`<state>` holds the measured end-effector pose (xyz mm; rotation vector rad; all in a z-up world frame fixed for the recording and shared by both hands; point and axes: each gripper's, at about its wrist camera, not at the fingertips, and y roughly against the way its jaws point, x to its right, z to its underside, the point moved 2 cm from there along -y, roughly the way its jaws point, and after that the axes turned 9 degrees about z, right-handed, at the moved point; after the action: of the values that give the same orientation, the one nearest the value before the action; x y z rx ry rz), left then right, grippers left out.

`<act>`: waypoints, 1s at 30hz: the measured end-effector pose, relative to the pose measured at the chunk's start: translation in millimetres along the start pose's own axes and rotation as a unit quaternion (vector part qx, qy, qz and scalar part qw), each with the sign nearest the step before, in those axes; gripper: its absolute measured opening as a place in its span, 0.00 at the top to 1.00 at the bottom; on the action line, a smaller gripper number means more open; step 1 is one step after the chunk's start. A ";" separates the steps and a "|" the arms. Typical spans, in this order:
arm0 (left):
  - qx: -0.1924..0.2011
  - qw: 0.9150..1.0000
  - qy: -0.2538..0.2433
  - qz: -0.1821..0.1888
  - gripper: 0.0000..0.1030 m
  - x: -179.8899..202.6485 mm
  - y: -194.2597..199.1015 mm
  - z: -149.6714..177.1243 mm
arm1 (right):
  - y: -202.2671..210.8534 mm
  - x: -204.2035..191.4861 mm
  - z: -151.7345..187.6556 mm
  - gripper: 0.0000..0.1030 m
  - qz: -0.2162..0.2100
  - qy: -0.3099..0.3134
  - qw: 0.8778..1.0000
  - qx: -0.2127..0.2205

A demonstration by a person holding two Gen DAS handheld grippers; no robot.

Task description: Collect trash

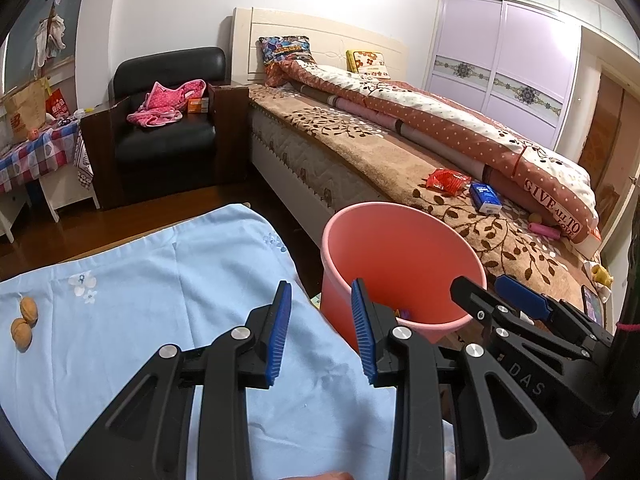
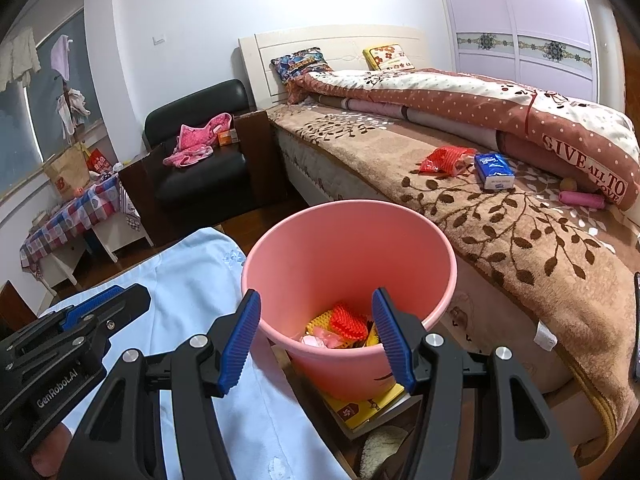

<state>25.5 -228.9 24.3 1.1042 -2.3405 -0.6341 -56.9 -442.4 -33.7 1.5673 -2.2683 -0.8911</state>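
Trash, a heap of red, yellow and pink plastic scraps, lies at the bottom of the round pink plastic bin under my right gripper.
My right gripper hangs over the bin's near rim with its blue ribbed fingers spread wide and holding nothing; my left gripper is just as wide and bare, over the pale blue flowered cloth. At two o'clock from the bin, on the brown leaf-patterned blanket, a crumpled red foil wrapper sits just beside a blue tissue packet. Two walnuts rest at the cloth's nine o'clock edge.
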 end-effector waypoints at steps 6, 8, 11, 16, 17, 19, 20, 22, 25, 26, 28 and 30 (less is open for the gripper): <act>-0.003 1.000 0.001 0.000 0.70 -3.2 -0.6 4.3 | -3.1 -0.5 1.9 0.44 0.001 0.002 1.000 -0.003; -0.003 1.000 0.001 0.000 0.70 -2.9 -2.4 3.5 | -3.6 -0.4 2.4 0.44 0.001 0.002 1.000 -0.003; -0.004 1.000 0.001 0.000 0.70 -3.4 -1.6 4.9 | -3.8 -0.4 2.1 0.44 0.001 0.003 1.000 -0.004; -0.006 1.000 0.000 0.001 0.70 -4.2 -4.1 5.8 | -3.5 -0.6 2.2 0.44 0.001 0.002 1.000 -0.003; -0.005 1.000 0.000 0.001 0.70 -4.1 -4.1 5.6 | -3.7 -0.6 2.8 0.44 0.001 0.002 1.000 -0.003; -0.005 1.000 0.000 0.001 0.70 -4.1 -4.1 5.6 | -3.7 -0.7 2.7 0.44 0.001 0.002 1.000 -0.004; -0.005 1.000 0.001 0.001 0.70 -4.1 -4.1 5.4 | -3.7 -0.8 2.8 0.44 0.001 0.003 1.000 -0.004; -0.006 1.000 0.001 0.000 0.70 -4.6 -4.0 6.8 | -4.2 -1.1 2.2 0.44 0.001 0.003 1.000 -0.004; -0.008 1.000 0.002 -0.001 0.70 -6.1 -3.8 9.0 | -4.4 -1.2 2.6 0.44 0.002 0.003 1.000 -0.004; -0.008 1.000 0.002 -0.001 0.70 -5.9 -4.0 8.4 | -4.1 -1.3 2.3 0.44 0.001 0.003 1.000 -0.004; -0.007 1.000 0.002 -0.002 0.70 -7.3 -3.0 10.0 | -4.2 -1.5 2.7 0.44 0.001 0.003 1.000 -0.004; -0.008 1.000 0.003 -0.002 0.70 -8.0 -3.0 9.8 | -4.2 -1.5 2.5 0.44 0.002 0.004 1.000 -0.004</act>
<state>26.1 -222.2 13.2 1.1021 -2.3250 -0.6485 -54.4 -441.2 -38.0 1.5604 -2.2588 -0.8909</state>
